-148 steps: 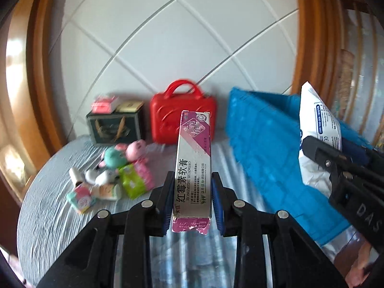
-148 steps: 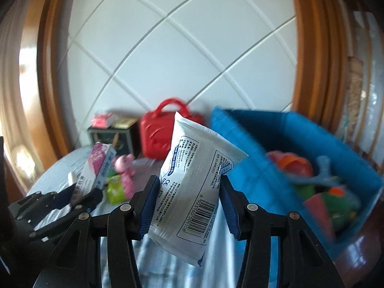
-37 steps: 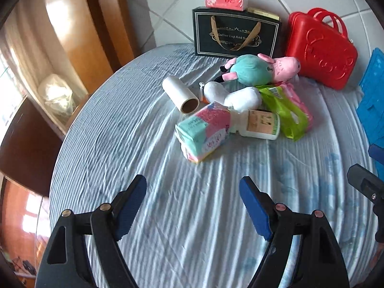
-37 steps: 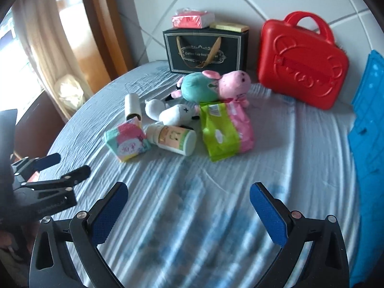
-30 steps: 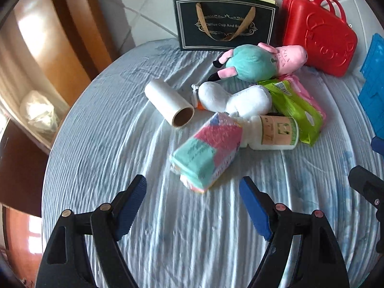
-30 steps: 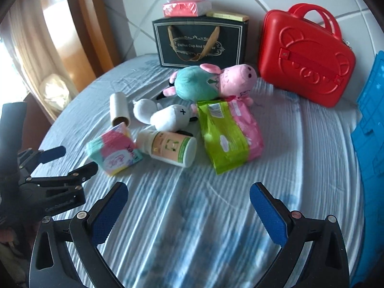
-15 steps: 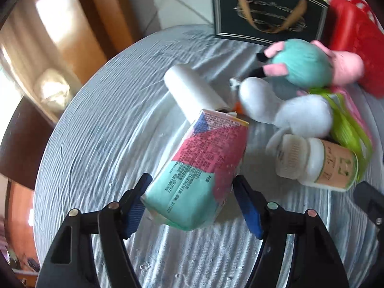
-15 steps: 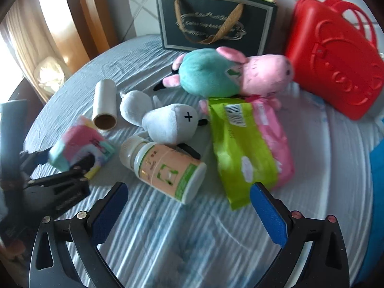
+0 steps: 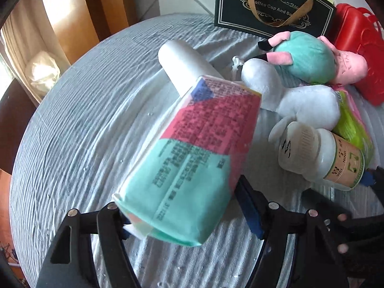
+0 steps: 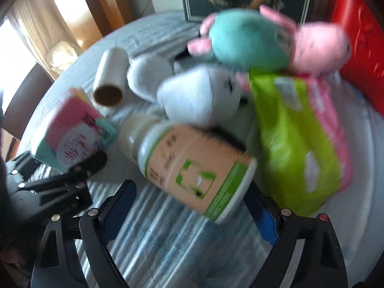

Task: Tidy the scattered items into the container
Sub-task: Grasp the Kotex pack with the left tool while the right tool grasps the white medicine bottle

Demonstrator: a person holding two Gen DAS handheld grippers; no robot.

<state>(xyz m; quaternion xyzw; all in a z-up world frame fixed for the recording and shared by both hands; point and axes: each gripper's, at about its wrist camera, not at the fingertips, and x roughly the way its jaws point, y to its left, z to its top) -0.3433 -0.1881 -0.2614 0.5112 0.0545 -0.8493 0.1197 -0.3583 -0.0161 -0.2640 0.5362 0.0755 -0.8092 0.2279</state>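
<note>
A teal and pink tissue pack (image 9: 189,148) fills the gap of my left gripper (image 9: 182,206). Both pads touch its sides, its far end is tipped up, and the jaws are easing open. The same pack (image 10: 69,136) and left gripper (image 10: 72,175) show at the left of the right wrist view. A white-capped bottle with a peach and green label (image 10: 192,165) lies on its side between the fingers of my right gripper (image 10: 189,192). Those jaws are closing, with a gap left at the left pad. The blue container is out of view.
Behind lie a white roll (image 9: 182,64), a white plush (image 9: 300,100), a teal and pink pig plush (image 9: 304,57) and a green and pink pack (image 10: 292,144). A black gift bag (image 9: 271,7) and red case (image 9: 360,48) stand at the back. The round clothed table (image 9: 84,120) drops off at the left.
Both grippers came down onto the pile. The left one narrowed onto the tissue pack, which tipped up. The right one narrowed around the bottle.
</note>
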